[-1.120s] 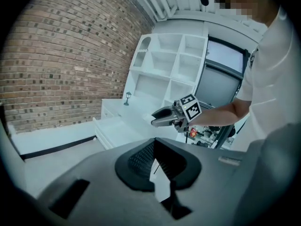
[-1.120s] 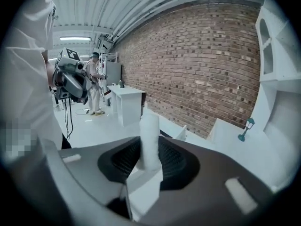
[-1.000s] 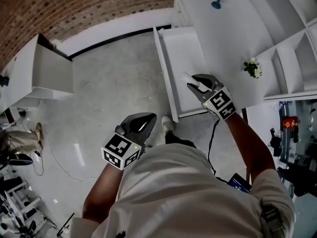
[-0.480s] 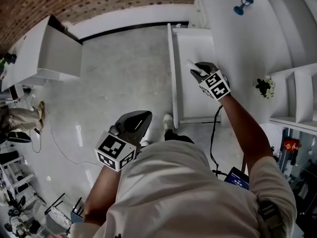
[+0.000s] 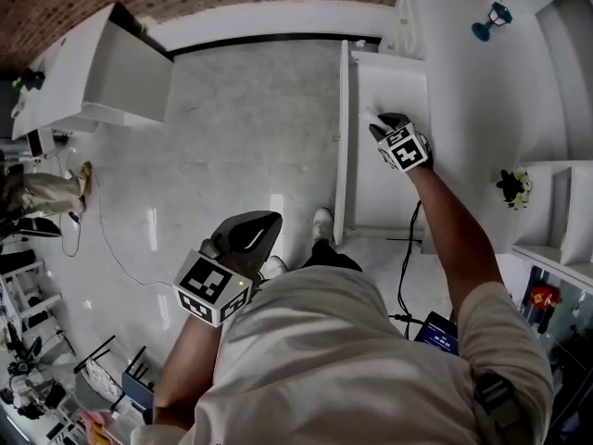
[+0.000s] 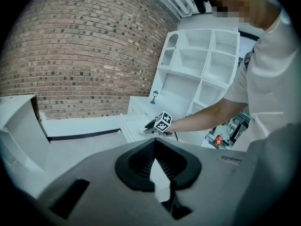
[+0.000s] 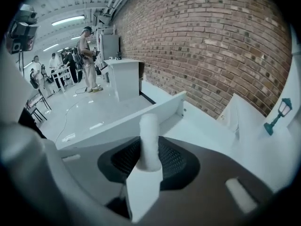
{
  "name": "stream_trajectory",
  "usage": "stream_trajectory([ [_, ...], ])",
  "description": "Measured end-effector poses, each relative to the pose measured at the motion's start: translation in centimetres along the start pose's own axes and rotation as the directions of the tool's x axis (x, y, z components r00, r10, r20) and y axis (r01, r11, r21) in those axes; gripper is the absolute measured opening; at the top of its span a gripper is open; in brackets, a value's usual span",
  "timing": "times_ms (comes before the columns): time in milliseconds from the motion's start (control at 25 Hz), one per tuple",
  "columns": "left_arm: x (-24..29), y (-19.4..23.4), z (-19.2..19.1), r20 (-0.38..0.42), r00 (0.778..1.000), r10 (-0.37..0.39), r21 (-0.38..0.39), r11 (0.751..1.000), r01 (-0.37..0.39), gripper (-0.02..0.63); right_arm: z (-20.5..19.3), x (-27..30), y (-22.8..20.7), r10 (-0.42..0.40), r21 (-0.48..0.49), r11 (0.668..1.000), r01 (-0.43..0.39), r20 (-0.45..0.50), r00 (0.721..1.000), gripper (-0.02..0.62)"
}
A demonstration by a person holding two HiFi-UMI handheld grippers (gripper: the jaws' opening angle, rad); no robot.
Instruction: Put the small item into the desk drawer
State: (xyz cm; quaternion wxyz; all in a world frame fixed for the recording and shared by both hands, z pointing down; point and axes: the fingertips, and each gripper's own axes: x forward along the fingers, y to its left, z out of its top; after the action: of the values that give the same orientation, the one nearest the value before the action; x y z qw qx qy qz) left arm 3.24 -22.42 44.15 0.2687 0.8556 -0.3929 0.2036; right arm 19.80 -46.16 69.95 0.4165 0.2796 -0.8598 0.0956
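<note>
A small white roll-shaped item [image 5: 372, 118] sticks out of my right gripper [image 5: 380, 125], which is shut on it. The gripper hangs over the inside of the open white desk drawer [image 5: 389, 193], near the drawer's middle. In the right gripper view the item [image 7: 149, 135] stands upright between the dark pads, with the drawer's side wall [image 7: 136, 119] just beyond it. My left gripper [image 5: 263, 222] hangs low over the grey floor near the person's body, jaws together and nothing in them. The left gripper view shows the right gripper [image 6: 157, 125] far off at the desk.
The white desk top [image 5: 463, 91] carries a small blue lamp [image 5: 491, 21] and a little plant [image 5: 512, 185]; shelves rise to its right. Another white cabinet [image 5: 102, 63] stands at far left. A cable [image 5: 93, 239] lies on the floor. People [image 7: 87, 55] stand far back.
My right gripper has carried the white item further along the drawer toward its back. The head view has swung round. The left gripper has stayed low by the body.
</note>
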Motion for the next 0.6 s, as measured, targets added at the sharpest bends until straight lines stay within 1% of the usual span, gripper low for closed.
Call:
stream_trajectory([
  [160, 0.3, 0.9, -0.4, -0.023, 1.000, 0.009, -0.021, 1.000, -0.010, 0.006, -1.8, 2.4, -0.7, 0.001, 0.024, 1.000, 0.000, -0.046, 0.999, 0.133],
  [360, 1.3, 1.4, 0.0, -0.048, 0.999, 0.006, -0.027, 1.000, -0.007, 0.006, -3.7, 4.7, -1.4, 0.005, 0.084, 0.996, 0.003, -0.088, 0.996, 0.133],
  [600, 2.6, 1.8, 0.3, -0.080, 0.997, -0.011, -0.029, 1.000, 0.009, 0.006, -5.2, 6.9, -1.6, 0.013, 0.107, 0.994, 0.001, -0.130, 0.991, 0.133],
])
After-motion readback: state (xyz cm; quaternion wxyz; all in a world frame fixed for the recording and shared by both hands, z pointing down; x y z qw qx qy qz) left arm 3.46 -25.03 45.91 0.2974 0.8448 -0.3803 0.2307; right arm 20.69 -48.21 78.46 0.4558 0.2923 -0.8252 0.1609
